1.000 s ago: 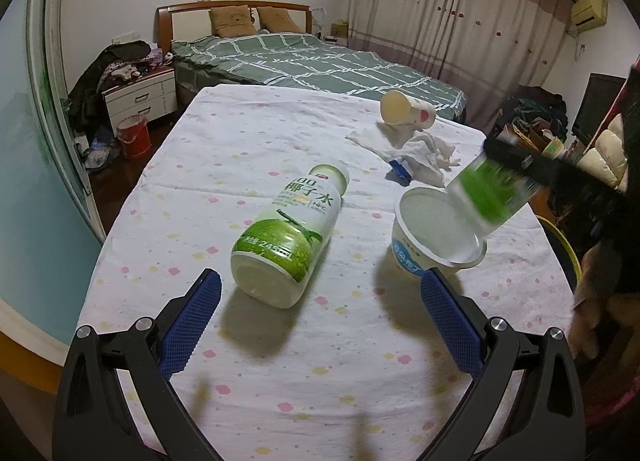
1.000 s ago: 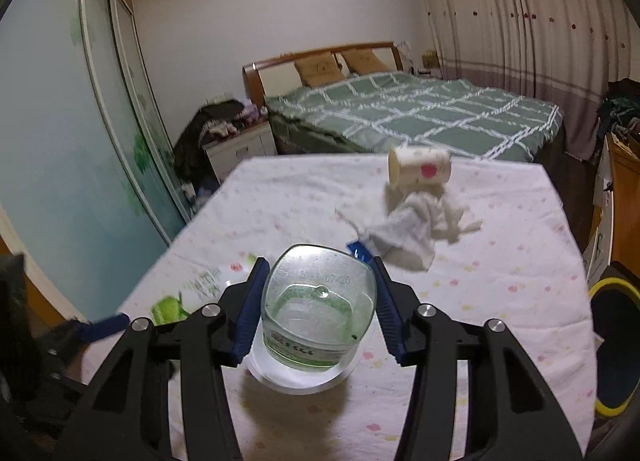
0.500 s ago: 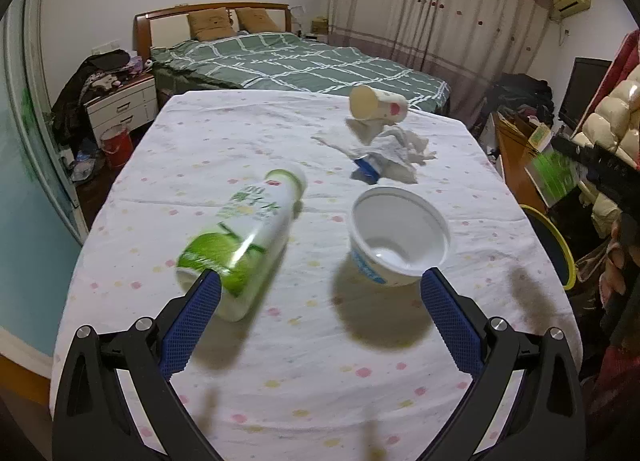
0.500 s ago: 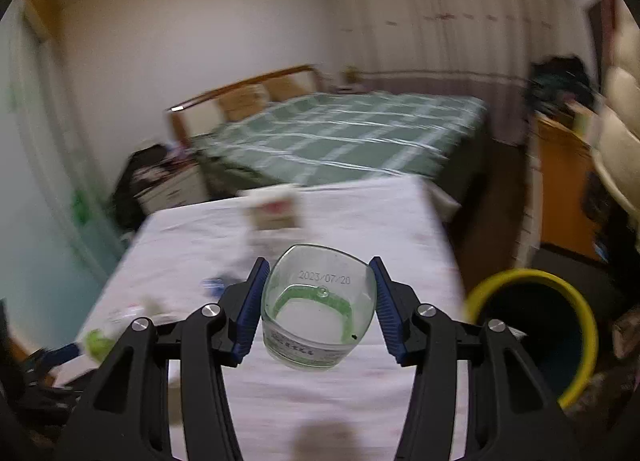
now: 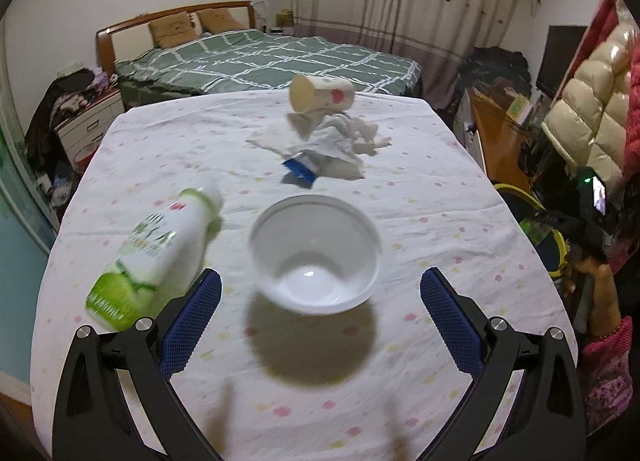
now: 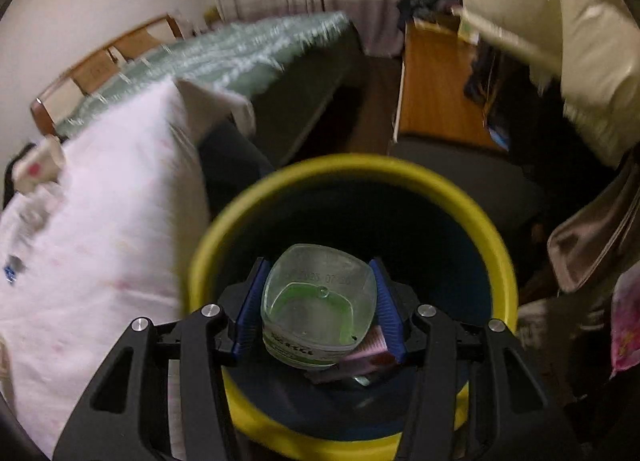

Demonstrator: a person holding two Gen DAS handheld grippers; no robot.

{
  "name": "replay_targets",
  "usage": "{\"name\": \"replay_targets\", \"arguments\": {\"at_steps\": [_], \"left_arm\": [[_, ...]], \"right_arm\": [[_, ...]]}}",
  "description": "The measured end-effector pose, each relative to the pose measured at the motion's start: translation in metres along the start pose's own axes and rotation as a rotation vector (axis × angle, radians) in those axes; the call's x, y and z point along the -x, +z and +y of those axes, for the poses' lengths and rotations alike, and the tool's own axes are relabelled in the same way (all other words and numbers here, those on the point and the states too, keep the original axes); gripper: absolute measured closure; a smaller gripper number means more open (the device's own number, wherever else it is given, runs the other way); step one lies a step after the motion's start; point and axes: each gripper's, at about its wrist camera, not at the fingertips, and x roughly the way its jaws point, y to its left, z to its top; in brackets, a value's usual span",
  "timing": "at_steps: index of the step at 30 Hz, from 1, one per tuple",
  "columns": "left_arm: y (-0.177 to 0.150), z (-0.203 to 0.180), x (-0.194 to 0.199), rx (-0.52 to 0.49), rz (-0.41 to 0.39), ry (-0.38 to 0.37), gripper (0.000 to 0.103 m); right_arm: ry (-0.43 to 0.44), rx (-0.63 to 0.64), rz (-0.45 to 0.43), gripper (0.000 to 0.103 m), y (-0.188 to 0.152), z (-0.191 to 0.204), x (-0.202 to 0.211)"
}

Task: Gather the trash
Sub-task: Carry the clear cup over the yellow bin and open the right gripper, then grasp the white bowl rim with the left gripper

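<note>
My right gripper (image 6: 320, 301) is shut on a clear plastic cup with a green band (image 6: 318, 305) and holds it over the mouth of a yellow-rimmed bin (image 6: 400, 177); some trash lies inside the bin. My left gripper (image 5: 320, 305) is open above the table, its blue pads either side of a white bowl (image 5: 314, 253). A green-and-white bottle (image 5: 152, 253) lies on its side to the bowl's left. Crumpled tissues (image 5: 332, 141), a blue wrapper (image 5: 300, 171) and a tipped paper cup (image 5: 320, 93) lie farther back.
The table has a white dotted cloth (image 5: 160, 149) and its edge shows beside the bin (image 6: 100, 241). The bin also shows at the table's right (image 5: 556, 249). A bed (image 5: 260, 57) stands behind, a wooden cabinet (image 6: 436, 81) and a cream jacket (image 6: 540, 21) to the right.
My right gripper has carried the clear cup off the table, swung right and down, and now hangs over the bin. My left gripper has shifted right, centring on the white bowl.
</note>
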Motion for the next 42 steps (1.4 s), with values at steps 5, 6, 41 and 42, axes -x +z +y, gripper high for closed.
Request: {"name": "replay_targets", "arguments": {"at_steps": [5,6,41,42], "left_arm": [[0.009,-0.014,-0.018,-0.030,0.026,-0.023,0.005],[0.011,-0.015,-0.021,-0.031,0.029,-0.027,0.005],[0.031,-0.047,-0.089,-0.176,0.123,0.047,0.092],[0.034,-0.051,-0.087,-0.181,0.116,0.039,0.092]], "right_arm": [[-0.041,0.005,0.043,0.054,-0.014,-0.005,-0.019],[-0.051,0.012,0.041,0.054,-0.015,-0.005,-0.019],[0.022,0.010,-0.154,0.049,-0.028,-0.007,0.084],[0.026,0.004,-0.159,0.049,-0.030,-0.009,0.088]]}}
